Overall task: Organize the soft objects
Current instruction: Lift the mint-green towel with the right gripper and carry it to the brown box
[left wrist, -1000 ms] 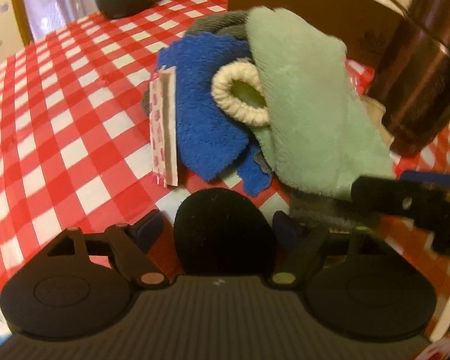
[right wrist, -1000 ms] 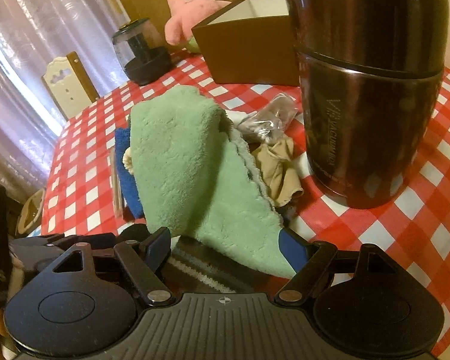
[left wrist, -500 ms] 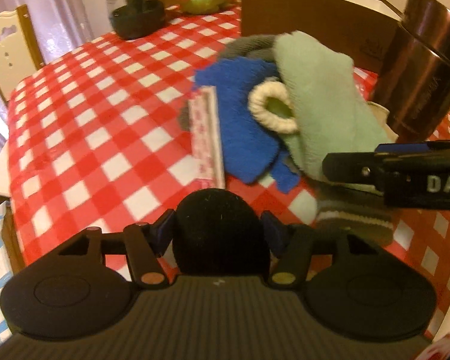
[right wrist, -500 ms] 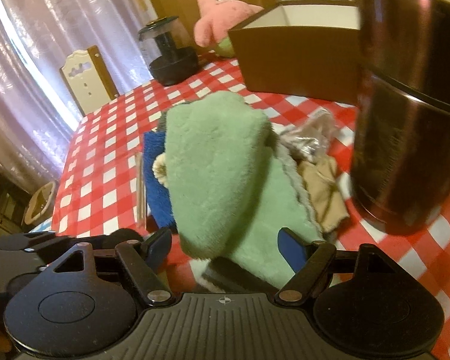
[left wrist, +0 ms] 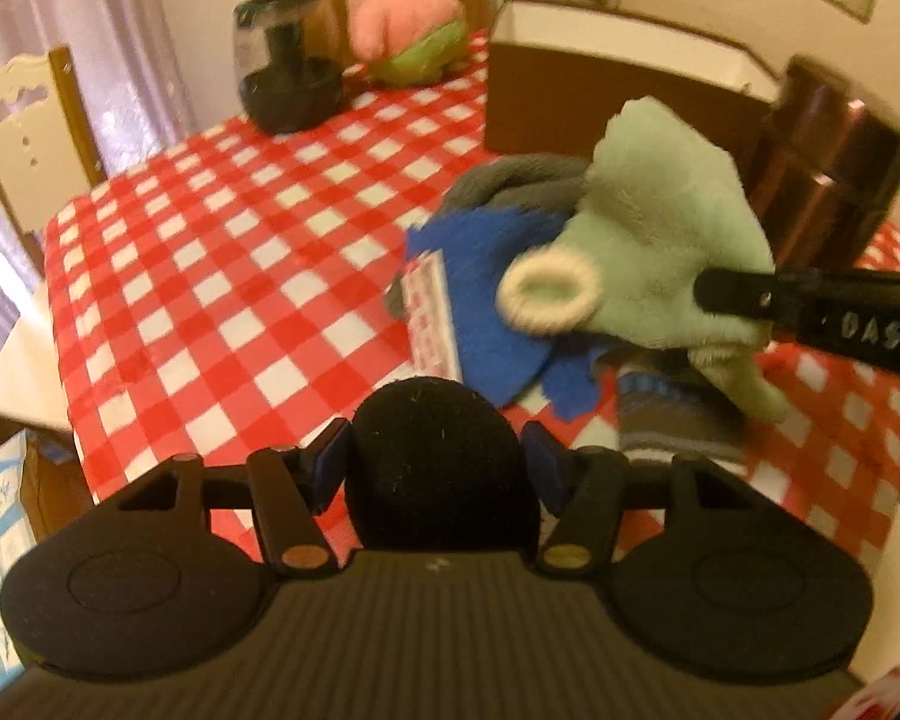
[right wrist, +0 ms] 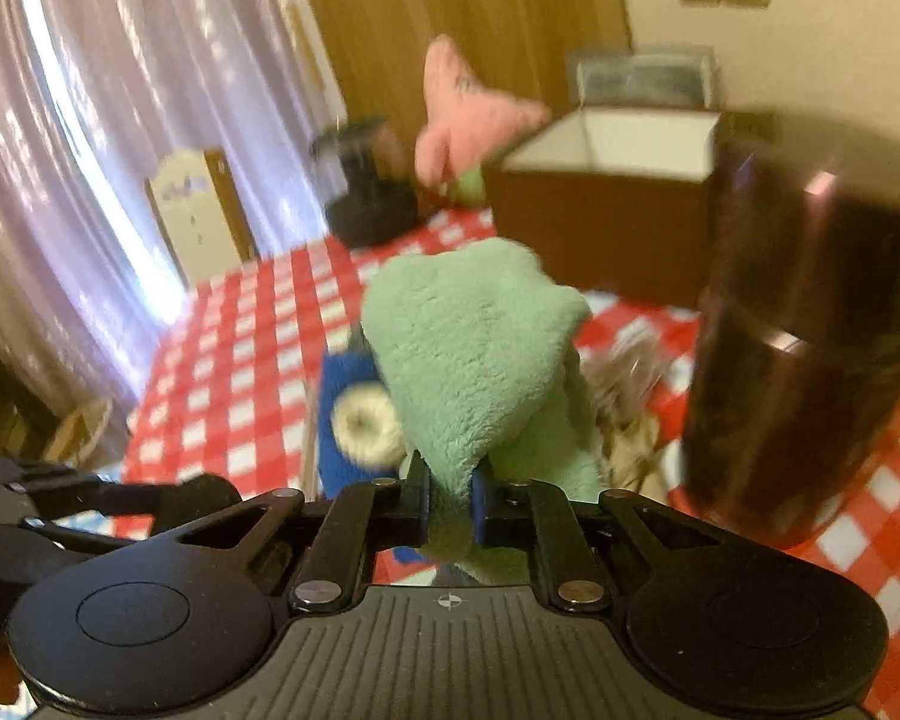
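Currently: R gripper (right wrist: 450,501) clamped on green cloth (right wrist: 468,354); L gripper (left wrist: 441,465) grasping black pad (left wrist: 441,462); risk: ring (left wrist: 549,294) snags, drags w/ cloth.

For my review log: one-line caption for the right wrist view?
Right gripper shut on green cloth, lifting it beside the brown flask.

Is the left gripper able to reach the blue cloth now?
Probably not: the left gripper is already shut on a black round soft object, although the blue cloth lies uncovered just ahead.
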`<state>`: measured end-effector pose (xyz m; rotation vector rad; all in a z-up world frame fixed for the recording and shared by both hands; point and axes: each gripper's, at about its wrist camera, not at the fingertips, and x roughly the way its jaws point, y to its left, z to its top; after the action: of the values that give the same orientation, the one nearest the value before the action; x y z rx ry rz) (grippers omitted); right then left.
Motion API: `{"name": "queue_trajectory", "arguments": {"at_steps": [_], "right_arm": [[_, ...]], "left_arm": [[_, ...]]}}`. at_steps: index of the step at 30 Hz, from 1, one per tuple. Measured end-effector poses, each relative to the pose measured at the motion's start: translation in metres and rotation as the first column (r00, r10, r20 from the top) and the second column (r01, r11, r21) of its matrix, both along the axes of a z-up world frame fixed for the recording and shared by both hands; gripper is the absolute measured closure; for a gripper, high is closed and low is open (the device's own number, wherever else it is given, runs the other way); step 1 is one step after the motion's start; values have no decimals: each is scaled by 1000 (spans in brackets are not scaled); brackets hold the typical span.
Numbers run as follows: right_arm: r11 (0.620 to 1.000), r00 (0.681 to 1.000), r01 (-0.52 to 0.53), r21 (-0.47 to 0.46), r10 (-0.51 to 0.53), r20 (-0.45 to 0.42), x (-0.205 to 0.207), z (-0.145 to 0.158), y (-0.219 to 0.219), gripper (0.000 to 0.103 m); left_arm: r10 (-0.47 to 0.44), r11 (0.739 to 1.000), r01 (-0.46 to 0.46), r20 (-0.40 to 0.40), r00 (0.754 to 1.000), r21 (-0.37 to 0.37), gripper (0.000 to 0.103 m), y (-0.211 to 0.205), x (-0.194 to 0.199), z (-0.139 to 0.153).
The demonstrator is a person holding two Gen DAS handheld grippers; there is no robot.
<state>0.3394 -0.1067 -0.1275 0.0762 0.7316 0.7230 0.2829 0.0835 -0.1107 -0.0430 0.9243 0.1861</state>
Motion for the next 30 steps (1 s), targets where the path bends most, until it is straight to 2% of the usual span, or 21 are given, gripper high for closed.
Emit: {"name": "queue_trajectory", "arguments": {"at_steps": [3, 8, 13, 16, 17, 19, 22, 25, 28, 30], "right_arm": [[997, 999, 34, 63, -37, 33, -10, 19, -15, 91], [990, 992, 77, 115, -88, 89, -34, 47, -35, 91], [972, 991, 123, 201, -131, 27, -58, 60, -60, 91], [948, 987, 154, 280, -158, -7, -67, 70, -80, 91], [947, 986, 162, 276, -165, -12, -69, 73, -83, 91], [962, 982, 187, 197, -186, -24, -71, 76, -84, 91], [948, 980, 199, 248, -195, -41, -81, 78, -95, 91], [954, 975, 221, 203, -222, -19, -91, 81, -100, 91], [943, 969, 245, 225, -246, -23, -104, 86, -113, 91], [945, 966, 256, 205, -259, -8, -107, 89, -116, 90]], "left_arm": [[-36, 999, 35, 28, 999, 9, 44, -8, -4, 14], [-89, 996, 88, 81, 993, 15, 44, -18, -16, 35], [-127, 992, 127, 100, 987, 13, 44, -23, -31, 45], [-149, 989, 148, 109, 983, 12, 44, -25, -41, 49], [-155, 988, 155, 111, 982, 11, 44, -26, -44, 50], [-169, 986, 169, 115, 979, 9, 44, -28, -49, 53], [-188, 982, 189, 121, 975, 9, 44, -29, -55, 56], [-204, 979, 205, 127, 971, 10, 44, -32, -60, 60], [-218, 976, 219, 136, 966, 8, 44, -34, -63, 62], [-226, 974, 228, 145, 963, 9, 44, -37, -64, 64]]}}
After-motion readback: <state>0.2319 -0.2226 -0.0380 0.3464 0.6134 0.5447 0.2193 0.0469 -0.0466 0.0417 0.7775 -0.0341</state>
